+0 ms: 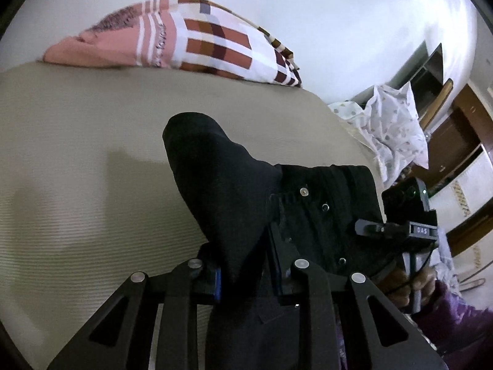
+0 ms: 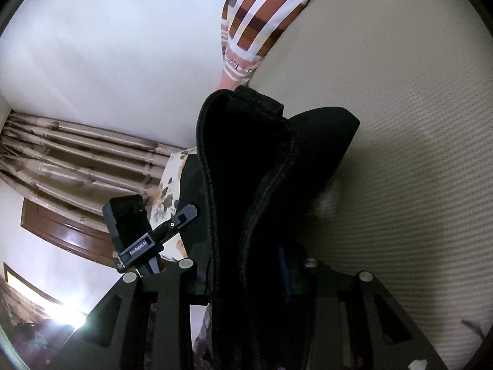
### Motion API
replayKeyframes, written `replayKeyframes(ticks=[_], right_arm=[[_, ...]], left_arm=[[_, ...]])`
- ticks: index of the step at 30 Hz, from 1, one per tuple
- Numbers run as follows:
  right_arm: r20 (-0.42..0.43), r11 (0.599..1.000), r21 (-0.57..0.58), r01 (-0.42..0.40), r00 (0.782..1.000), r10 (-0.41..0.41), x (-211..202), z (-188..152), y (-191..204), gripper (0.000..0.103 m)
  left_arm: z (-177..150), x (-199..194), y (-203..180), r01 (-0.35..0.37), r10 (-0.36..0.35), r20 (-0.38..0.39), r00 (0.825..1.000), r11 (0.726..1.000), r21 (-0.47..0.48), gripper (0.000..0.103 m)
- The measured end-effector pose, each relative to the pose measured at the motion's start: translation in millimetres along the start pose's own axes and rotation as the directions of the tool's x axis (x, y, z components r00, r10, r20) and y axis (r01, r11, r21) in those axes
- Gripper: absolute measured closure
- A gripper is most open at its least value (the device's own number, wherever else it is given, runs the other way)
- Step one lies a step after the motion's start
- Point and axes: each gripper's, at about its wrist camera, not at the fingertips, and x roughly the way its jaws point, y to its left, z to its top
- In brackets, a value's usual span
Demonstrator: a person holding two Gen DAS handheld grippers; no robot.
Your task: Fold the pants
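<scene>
While both hand-held grippers are raised over a bed covered in a beige ribbed bedspread (image 1: 77, 185), each one has a fold of the black fabric pants (image 1: 222, 185) clamped between its jaws. Seen from the left wrist, the left gripper (image 1: 243, 274) pinches a bunched peak of the dark cloth, which rises up and away from the jaws above the bedspread. Beyond it, more of the pants drape to the right, showing small metal rivets and a button. The right gripper (image 1: 369, 228) appears at the far right of that view, held by a hand (image 1: 409, 283) in a purple sleeve (image 1: 462, 323). Seen from the right wrist, the right gripper's jaws are closed on a thick stitched edge of the pants, which stands up in a long curved fold. A folded blanket with pink, rust and white checks (image 1: 197, 37) lies at the far edge of the bed against a white wall (image 1: 339, 15).
</scene>
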Motion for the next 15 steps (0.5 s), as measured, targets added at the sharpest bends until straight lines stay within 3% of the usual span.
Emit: replayKeyframes(ticks=[15], right_arm=[[-0.039,0.999,-0.038,-0.003,0.999,0.002,54,9,43,0.072]], left_arm=[[-8,-52,29,-0.108,0.107,0.076,0.991,0.994,0.017,0.079]])
